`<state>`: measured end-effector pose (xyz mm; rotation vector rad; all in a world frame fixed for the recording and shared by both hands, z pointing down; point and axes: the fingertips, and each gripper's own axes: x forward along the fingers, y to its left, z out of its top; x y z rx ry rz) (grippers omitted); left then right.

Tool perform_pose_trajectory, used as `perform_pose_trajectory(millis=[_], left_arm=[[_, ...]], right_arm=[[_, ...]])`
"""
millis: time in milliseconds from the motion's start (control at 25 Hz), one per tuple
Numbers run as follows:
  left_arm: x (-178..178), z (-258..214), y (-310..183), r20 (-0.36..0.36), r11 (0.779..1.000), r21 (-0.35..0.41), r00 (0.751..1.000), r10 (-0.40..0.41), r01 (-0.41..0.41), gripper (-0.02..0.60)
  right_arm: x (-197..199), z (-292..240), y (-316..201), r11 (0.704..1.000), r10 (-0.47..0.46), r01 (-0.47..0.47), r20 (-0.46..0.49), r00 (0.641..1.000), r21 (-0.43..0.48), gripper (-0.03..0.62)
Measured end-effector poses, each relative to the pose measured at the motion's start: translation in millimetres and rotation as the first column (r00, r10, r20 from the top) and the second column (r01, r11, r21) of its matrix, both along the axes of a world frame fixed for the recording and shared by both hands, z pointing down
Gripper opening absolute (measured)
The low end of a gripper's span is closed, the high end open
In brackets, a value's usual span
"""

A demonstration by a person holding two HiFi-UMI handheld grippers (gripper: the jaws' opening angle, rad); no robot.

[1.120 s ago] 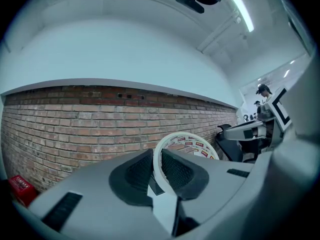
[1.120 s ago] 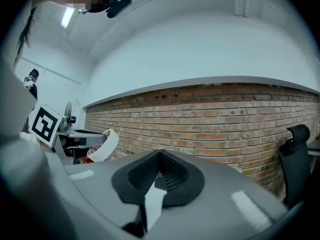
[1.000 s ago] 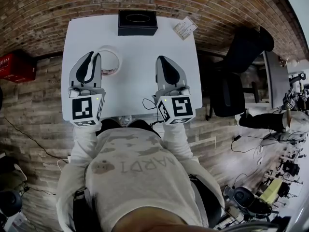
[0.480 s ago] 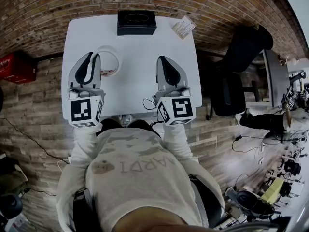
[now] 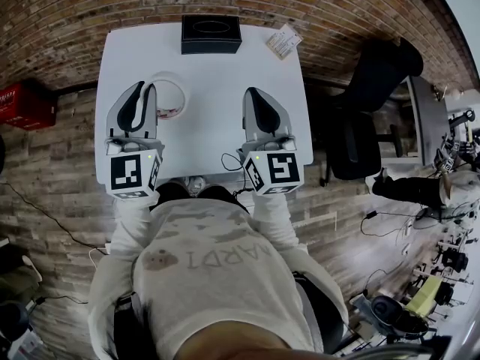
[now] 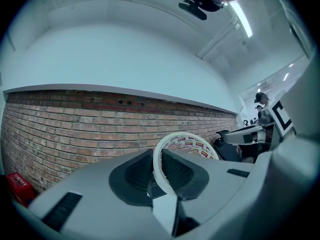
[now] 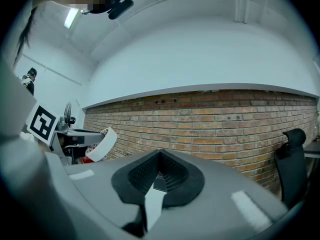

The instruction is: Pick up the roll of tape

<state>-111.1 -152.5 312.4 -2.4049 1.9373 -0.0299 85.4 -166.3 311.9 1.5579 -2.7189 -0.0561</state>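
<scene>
The roll of tape (image 6: 186,143) is a thin white ring with red labels inside. It stands on edge between the pads of my left gripper (image 6: 157,158), which is shut on the ring's wall. From the head view the roll of tape (image 5: 172,94) juts out to the right of the left gripper (image 5: 149,90), over the white table (image 5: 210,126). My right gripper (image 5: 252,94) hangs level beside it, shut, with nothing between its jaws. In the right gripper view the right gripper (image 7: 159,157) faces a brick wall, and the roll of tape (image 7: 103,144) shows at the left.
A black box (image 5: 211,34) stands at the table's far edge, and a small printed card (image 5: 283,42) lies at its far right corner. A black office chair (image 5: 375,96) is right of the table. A thin cable (image 5: 229,162) loops at the near edge.
</scene>
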Motion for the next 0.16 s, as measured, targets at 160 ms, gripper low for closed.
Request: perform_pose_trajectory(millis=[160], left_arm=[[0.6,0.0,3.3,-0.003,1.0,0.005,1.0,-0.002,0.002,0.058]], right_arm=[[0.6,1.4,3.6,1.0,-0.001,0.001,-0.001,1.0,0.001,0.011]])
